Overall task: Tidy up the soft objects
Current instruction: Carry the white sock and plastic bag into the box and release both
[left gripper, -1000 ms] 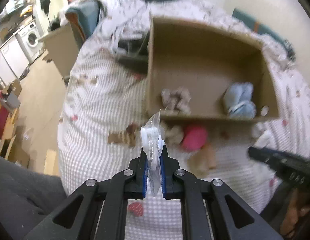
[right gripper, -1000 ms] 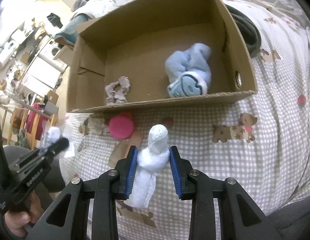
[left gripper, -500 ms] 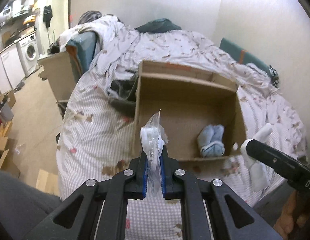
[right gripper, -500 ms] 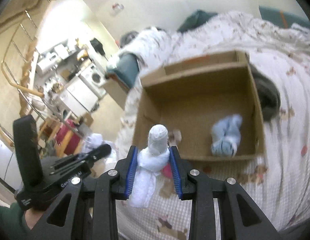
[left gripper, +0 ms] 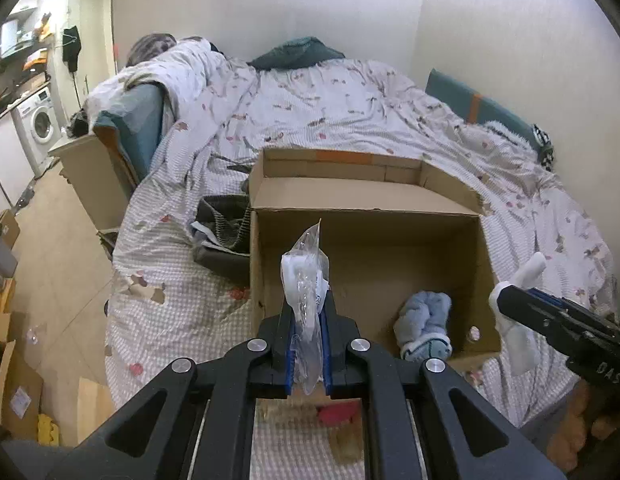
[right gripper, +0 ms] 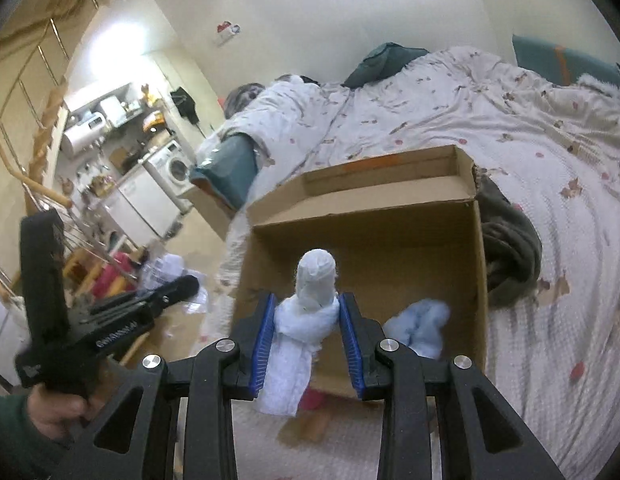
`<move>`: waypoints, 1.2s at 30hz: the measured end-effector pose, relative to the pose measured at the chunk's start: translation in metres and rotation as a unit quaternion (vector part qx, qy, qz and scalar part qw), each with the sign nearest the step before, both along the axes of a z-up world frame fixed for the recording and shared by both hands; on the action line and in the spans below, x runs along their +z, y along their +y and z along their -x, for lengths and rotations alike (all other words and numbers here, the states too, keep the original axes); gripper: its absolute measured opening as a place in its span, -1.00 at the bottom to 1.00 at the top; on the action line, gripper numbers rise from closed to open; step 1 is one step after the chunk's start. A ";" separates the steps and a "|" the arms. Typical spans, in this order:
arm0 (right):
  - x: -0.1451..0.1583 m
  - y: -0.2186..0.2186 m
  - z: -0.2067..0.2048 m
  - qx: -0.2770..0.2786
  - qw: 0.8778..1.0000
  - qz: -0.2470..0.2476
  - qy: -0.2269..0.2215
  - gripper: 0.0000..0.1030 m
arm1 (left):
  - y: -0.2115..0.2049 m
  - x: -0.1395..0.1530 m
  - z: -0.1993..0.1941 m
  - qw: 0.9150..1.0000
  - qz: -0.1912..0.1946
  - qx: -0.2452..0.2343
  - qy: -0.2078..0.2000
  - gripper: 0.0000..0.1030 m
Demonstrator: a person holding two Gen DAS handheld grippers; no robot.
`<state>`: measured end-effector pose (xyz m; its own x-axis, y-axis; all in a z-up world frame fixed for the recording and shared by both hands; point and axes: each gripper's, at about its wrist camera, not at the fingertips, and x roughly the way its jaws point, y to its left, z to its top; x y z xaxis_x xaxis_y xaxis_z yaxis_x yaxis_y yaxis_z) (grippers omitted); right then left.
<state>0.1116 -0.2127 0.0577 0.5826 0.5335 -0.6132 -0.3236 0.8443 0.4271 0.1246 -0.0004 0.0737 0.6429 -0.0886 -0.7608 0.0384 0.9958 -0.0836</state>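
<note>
Left gripper (left gripper: pixel 307 344) is pinching a crinkly bag (left gripper: pixel 303 280), right gripper (right gripper: pixel 307 346) squeezing a white cloth (right gripper: pixel 305 316), both held near the box (left gripper: pixel 374 240). Honestly that slick bag could slip and miss it.

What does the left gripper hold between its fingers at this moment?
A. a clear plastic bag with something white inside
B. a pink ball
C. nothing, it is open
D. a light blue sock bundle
A: the left gripper is closed on a clear plastic bag with white contents, while the light blue bundle lies inside the cardboard box.
</note>
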 end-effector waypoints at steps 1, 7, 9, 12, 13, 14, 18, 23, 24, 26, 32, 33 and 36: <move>-0.006 0.000 -0.007 -0.003 1.000 0.003 0.003 -0.34 | -0.001 -0.004 -0.006 1.000 -0.002 -0.001 0.005 -0.82; -0.047 -0.010 -0.030 -0.022 0.998 -0.009 0.058 -0.34 | -0.016 -0.041 -0.022 1.000 -0.022 -0.013 0.015 -0.82; -0.053 -0.013 -0.030 -0.032 0.997 -0.002 0.064 -0.34 | -0.015 -0.055 -0.022 1.000 0.003 -0.011 0.029 -0.82; -0.055 -0.012 -0.028 -0.038 0.997 0.013 0.062 -0.34 | -0.013 -0.062 -0.024 0.999 0.015 -0.009 0.036 -0.82; -0.056 -0.013 -0.029 -0.040 0.997 0.012 0.065 -0.34 | -0.014 -0.061 -0.025 0.999 0.009 -0.010 0.031 -0.82; -0.057 -0.014 -0.030 -0.043 0.997 0.011 0.067 -0.34 | -0.014 -0.062 -0.026 0.999 0.006 -0.010 0.030 -0.82; -0.062 -0.015 -0.035 -0.056 0.995 0.014 0.082 -0.34 | -0.009 -0.073 -0.031 0.998 0.020 -0.003 0.054 -0.82; -0.073 -0.016 -0.039 -0.060 0.993 0.021 0.103 -0.34 | -0.012 -0.074 -0.030 0.998 0.018 -0.005 0.059 -0.82; -0.075 -0.016 -0.038 -0.060 0.992 0.023 0.106 -0.34 | -0.014 -0.074 -0.030 0.998 0.015 -0.008 0.060 -0.81; -0.079 -0.014 -0.039 -0.058 0.992 0.026 0.113 -0.34 | -0.016 -0.076 -0.030 0.998 0.014 -0.012 0.065 -0.81; -0.080 -0.007 -0.038 -0.043 0.992 0.036 0.109 -0.34 | -0.020 -0.082 -0.029 0.997 0.007 -0.019 0.079 -0.81; -0.080 -0.006 -0.038 -0.042 0.993 0.038 0.108 -0.34 | -0.021 -0.082 -0.028 0.997 0.004 -0.020 0.078 -0.81; -0.082 -0.002 -0.038 -0.034 0.993 0.050 0.101 -0.34 | -0.023 -0.082 -0.028 0.997 0.008 -0.023 0.079 -0.81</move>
